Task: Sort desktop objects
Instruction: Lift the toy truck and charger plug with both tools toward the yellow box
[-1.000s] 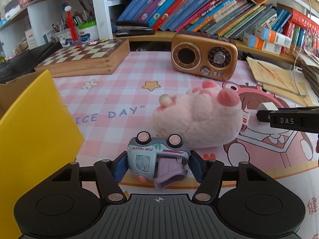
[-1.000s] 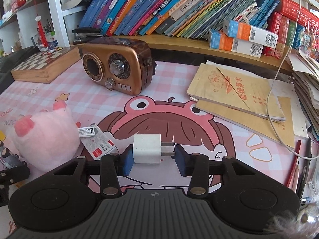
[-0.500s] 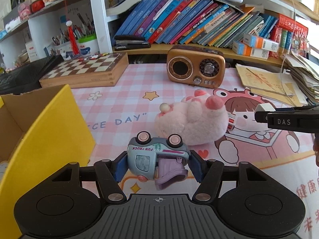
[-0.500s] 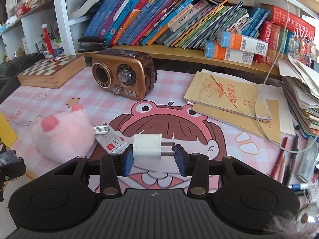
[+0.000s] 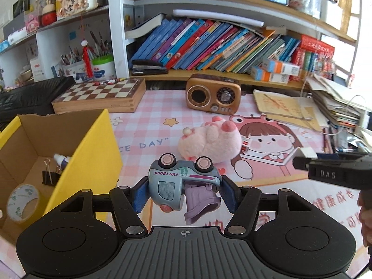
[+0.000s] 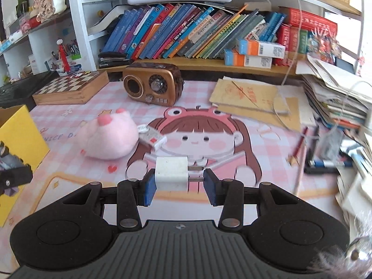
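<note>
Left tongs (image 5: 183, 191) clamp toy truck (image 5: 183, 181) aloft; right tongs (image 6: 177, 184) clamp charger (image 6: 171, 173).

The left gripper (image 5: 183, 191) sits at the lower centre of its own view, its two blue pads closed against the sides of a toy truck (image 5: 182, 181) held wheels-up. The right gripper (image 6: 178, 187) fills the bottom of its view, pads pressed on a white plug adapter (image 6: 172, 173), one on the body and one at the prong tips. In the left view it reaches in from the right edge as a dark bar, with part of a hand (image 5: 365, 216) at the lower right.
</note>
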Motion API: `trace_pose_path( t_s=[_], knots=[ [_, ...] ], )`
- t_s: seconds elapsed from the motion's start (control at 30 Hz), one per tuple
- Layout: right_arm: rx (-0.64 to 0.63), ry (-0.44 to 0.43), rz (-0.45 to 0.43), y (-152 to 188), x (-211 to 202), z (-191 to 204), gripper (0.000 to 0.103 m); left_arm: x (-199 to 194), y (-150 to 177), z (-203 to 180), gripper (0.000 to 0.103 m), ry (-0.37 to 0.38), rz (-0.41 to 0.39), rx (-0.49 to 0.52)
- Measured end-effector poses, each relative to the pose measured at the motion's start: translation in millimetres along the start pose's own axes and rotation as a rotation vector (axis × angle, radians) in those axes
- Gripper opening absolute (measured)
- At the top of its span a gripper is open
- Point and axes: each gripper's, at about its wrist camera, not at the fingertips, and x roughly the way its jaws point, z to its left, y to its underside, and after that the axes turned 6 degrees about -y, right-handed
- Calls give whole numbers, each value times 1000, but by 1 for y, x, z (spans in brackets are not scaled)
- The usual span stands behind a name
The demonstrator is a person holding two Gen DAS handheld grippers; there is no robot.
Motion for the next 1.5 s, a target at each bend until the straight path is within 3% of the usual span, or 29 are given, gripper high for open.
trace_pose_path(
  t_s=[0.33, 0.67, 1.1, 1.5],
  knots=[
    [37, -24, 5, 40, -62, 50, 40, -53, 26, 31, 63, 47, -36, 8],
    [-2, -29, 34, 78, -92, 121, 40, -88, 64, 77, 63, 63, -25, -17],
    [-34, -76, 53, 124, -125, 208, 40, -138, 116, 141, 63, 27, -5, -34],
    [-94, -137, 59, 145, -140, 267, 40, -171, 142, 183, 63, -10, -11, -62]
  ],
)
